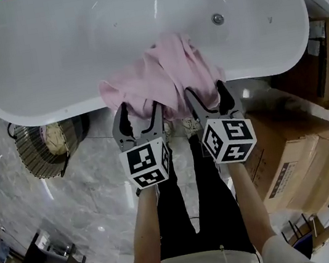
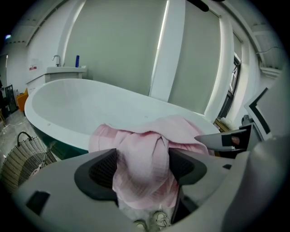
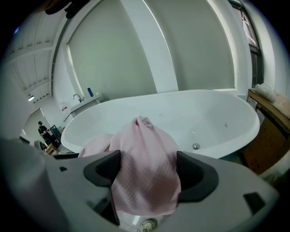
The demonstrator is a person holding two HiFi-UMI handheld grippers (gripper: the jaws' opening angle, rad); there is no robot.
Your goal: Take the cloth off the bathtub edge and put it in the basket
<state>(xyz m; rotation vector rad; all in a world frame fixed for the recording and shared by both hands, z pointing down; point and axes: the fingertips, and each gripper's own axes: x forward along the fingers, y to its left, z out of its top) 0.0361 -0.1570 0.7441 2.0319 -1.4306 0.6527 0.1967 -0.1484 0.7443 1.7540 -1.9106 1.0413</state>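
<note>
A pink cloth (image 1: 162, 78) hangs over the near rim of the white bathtub (image 1: 43, 114), bunched into folds. My left gripper (image 1: 139, 112) and right gripper (image 1: 206, 92) stand side by side at the cloth's lower edge, both open wide. In the left gripper view the cloth (image 2: 136, 140) fills the gap of the left gripper (image 2: 142, 167), and the right gripper's finger (image 2: 226, 140) shows beside it. In the right gripper view the cloth (image 3: 145, 154) hangs inside the right gripper (image 3: 147, 171). The wicker basket (image 1: 38, 158) sits on the floor at the left, under the tub's rim.
The basket (image 2: 22, 156) holds something beige. Cardboard boxes (image 1: 301, 161) stand on the floor at the right. The person's legs and shoes are below the grippers on the marble floor (image 1: 94, 195). The tub's drain (image 3: 195, 146) lies beyond the cloth.
</note>
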